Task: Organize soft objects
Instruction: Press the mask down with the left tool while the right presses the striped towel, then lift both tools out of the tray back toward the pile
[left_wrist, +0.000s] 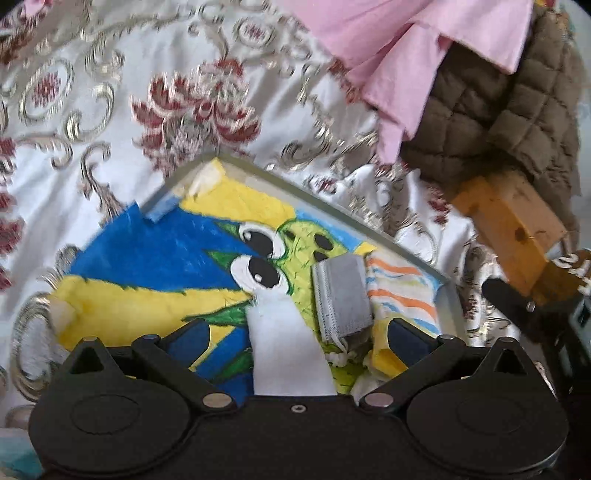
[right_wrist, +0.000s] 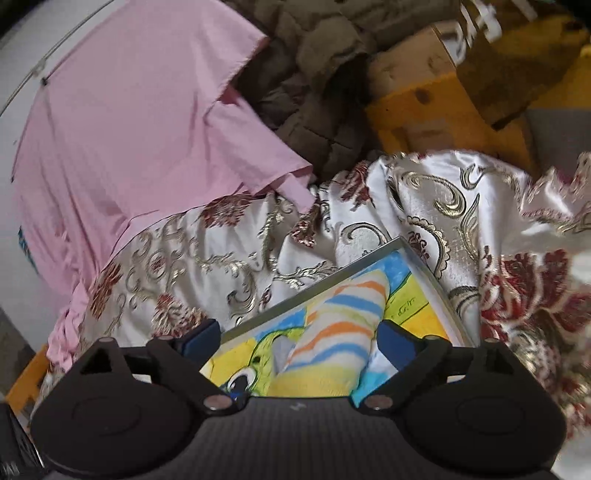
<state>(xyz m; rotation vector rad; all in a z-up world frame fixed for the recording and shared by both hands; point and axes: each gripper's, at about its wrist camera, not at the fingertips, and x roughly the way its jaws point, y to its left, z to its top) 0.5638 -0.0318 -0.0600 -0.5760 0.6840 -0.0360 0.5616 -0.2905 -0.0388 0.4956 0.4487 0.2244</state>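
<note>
A shallow box (left_wrist: 258, 170) with a bright cartoon picture inside lies on a patterned satin cloth. In it lie a white cloth strip (left_wrist: 284, 343), a grey folded band (left_wrist: 341, 295) and a striped orange, blue and yellow sock (left_wrist: 402, 291). My left gripper (left_wrist: 295, 336) is open above the box, the white strip lying between its blue pads (left_wrist: 192, 339). My right gripper (right_wrist: 297, 341) is open around the striped sock (right_wrist: 340, 332), over the box corner (right_wrist: 417, 258).
White satin cloth with red and gold flowers (left_wrist: 147, 110) covers the surface. A pink garment (right_wrist: 129, 129) and a brown quilted jacket (left_wrist: 498, 110) lie beyond the box. A yellow wooden piece (left_wrist: 509, 225) and cardboard (right_wrist: 413, 62) sit at the far right.
</note>
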